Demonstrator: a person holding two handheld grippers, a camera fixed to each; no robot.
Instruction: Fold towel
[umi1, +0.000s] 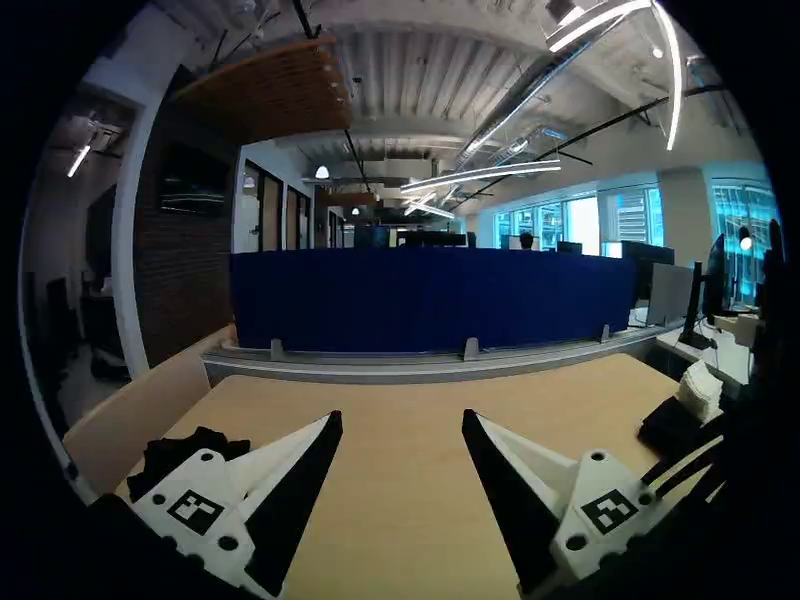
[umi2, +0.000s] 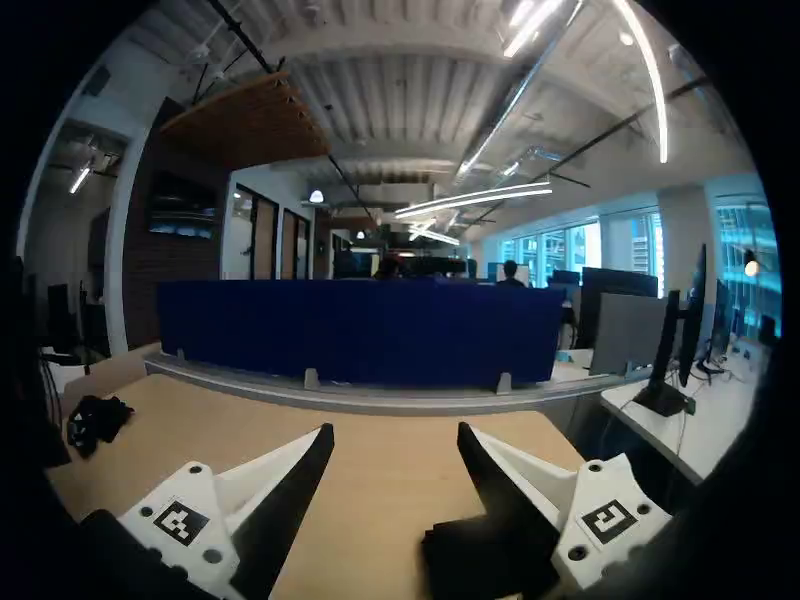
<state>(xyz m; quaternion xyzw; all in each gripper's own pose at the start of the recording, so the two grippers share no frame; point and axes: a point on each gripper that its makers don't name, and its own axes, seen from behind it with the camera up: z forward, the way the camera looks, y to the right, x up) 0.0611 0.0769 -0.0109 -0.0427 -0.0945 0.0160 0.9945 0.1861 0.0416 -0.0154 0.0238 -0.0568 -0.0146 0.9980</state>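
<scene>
Pale wood makes up the table (umi1: 420, 520), and both tools hang low over its bare middle. The left gripper (umi1: 400, 415) has its fingers spread wide with nothing between them. The right gripper (umi2: 395, 428) is spread just as wide and is also empty. I judge that they are held apart and level like this in readiness, so that each can come down on its own edge of the fabric.

A dark cloth (umi2: 470, 548), flat and seemingly folded, lies on the table at the near edge of the right gripper view, partly under that gripper's right-hand finger. I take it for the towel, though it is too dark to be sure. A black crumpled bundle (umi1: 185, 450) sits well apart by the table's far left corner, and I cannot tell what it is.

The tabletop is smooth and matte, so fabric should slide on it easily. Behind it stands a blue divider (umi1: 430, 300). Beyond that is an open office with monitors (umi2: 685, 330), a brick wall (umi1: 185, 290) and long light strips (umi1: 480, 175) under an exposed ceiling.
</scene>
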